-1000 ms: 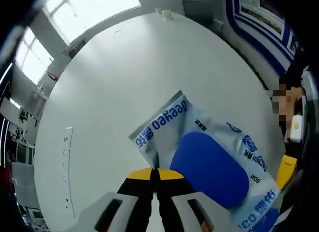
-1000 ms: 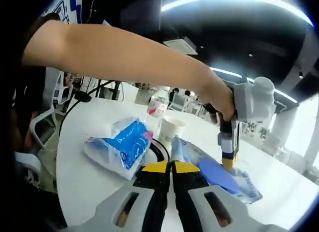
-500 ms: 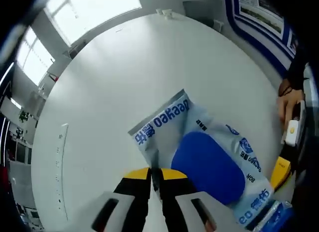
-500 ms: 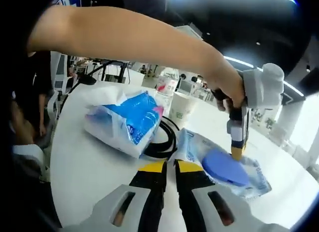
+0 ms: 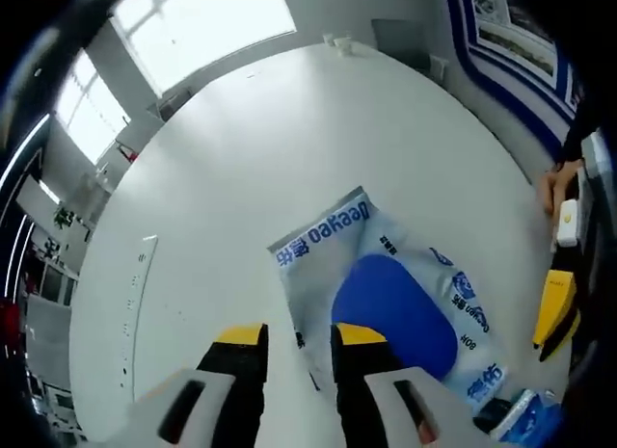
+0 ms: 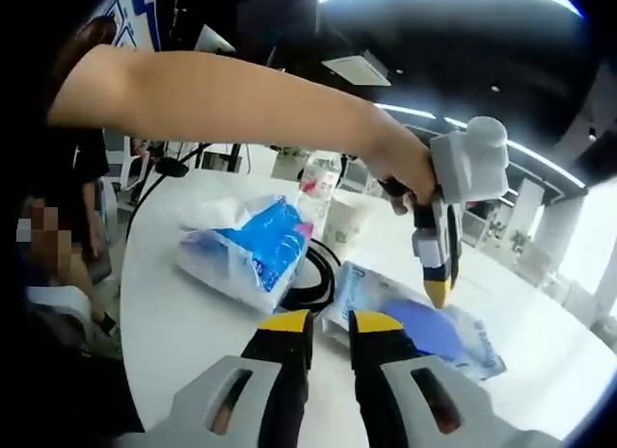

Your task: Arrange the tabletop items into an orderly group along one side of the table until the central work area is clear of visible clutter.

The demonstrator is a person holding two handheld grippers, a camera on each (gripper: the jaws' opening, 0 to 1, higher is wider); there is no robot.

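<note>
The left gripper [image 5: 299, 337] hangs over the white round table [image 5: 222, 159] with its yellow-tipped jaws parted and nothing between them, released, just above the near edge of the wet-wipes pack [image 5: 386, 294], the pale packet with the big blue lid and "Deeyeo" printed on it. In the right gripper view that gripper [image 6: 439, 299] hovers above the pack [image 6: 410, 318], tips apart and not touching it. The right gripper [image 6: 328, 328] is down low near the table, its jaws a small gap apart and empty too, pointing toward the pile. And there is a pile: a blue-and-white tissue pack [image 6: 246, 255], a loop of black cable [image 6: 313, 279], a paper cup [image 6: 345, 222] and a clear bottle with a pink label [image 6: 316, 188] behind it, all gathered close together on one side, with the wet wipes lying just beside the cable. I'd judge the grouping well along, since the wide stretch of tabletop beyond the wipes looks bare. What may be left is tidying the wipes pack against the others, if anything. Hard to call more: the cup and bottle are partly hidden behind the person's forearm [image 6: 222, 96], the far end of the wipes pack runs off toward the edge of the left gripper view, and a blue scrap [image 5: 525, 419] at that view's lower right is too cut off to name.
</note>
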